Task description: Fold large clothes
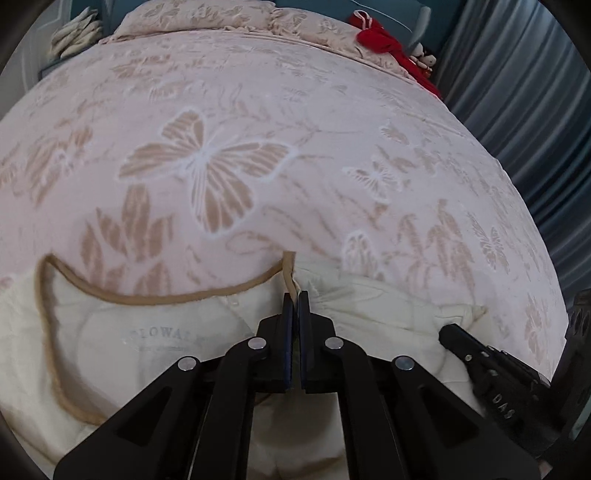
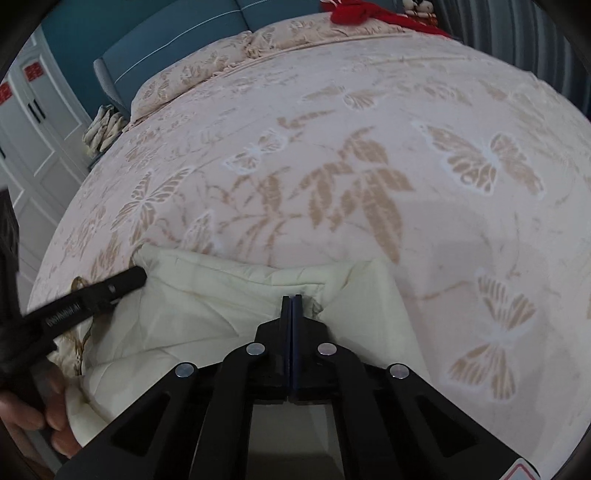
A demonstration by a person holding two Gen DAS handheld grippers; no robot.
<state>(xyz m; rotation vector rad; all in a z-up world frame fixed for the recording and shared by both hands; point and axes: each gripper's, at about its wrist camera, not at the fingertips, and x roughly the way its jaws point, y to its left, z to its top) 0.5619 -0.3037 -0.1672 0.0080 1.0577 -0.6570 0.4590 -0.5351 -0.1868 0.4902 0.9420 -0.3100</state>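
- Lying at the near edge of the bed point(image 1: 295, 110), a cream garment point(image 1: 155, 332) is seen in both views, spread over the pink bedspread point(image 2: 369, 147) with its tan butterfly and leaf pattern.
- The left claw point(image 1: 294, 301) is shown closed on the garment's tan-piped edge point(image 1: 155, 295), the piping rising between its pads; only the left wrist view shows this piping loop and the faint printed label inside the garment.
- The right claw point(image 2: 292, 301) is shown closed on a bunched fold of the cream fabric; that pinch is clear only in the right wrist view.
- In the left wrist view the right claw appears at the lower right as a black tip resting on the fabric; in the right wrist view the left claw appears at the left edge, with the fingers of a hand point(image 2: 44, 417) seen below it against the garment.
- A red cloth point(image 1: 391, 48) is seen at the far corner of the bed beside the pillows point(image 1: 207, 18), which match the bedspread.
- Grey-blue curtains point(image 1: 524, 92) are seen at the right of the bed.
- White panelled doors point(image 2: 33, 129) and a teal headboard point(image 2: 166, 48) are shown only by the right wrist view.
- A pale, cream bundle point(image 1: 74, 33) is seen at the bed's far left corner.
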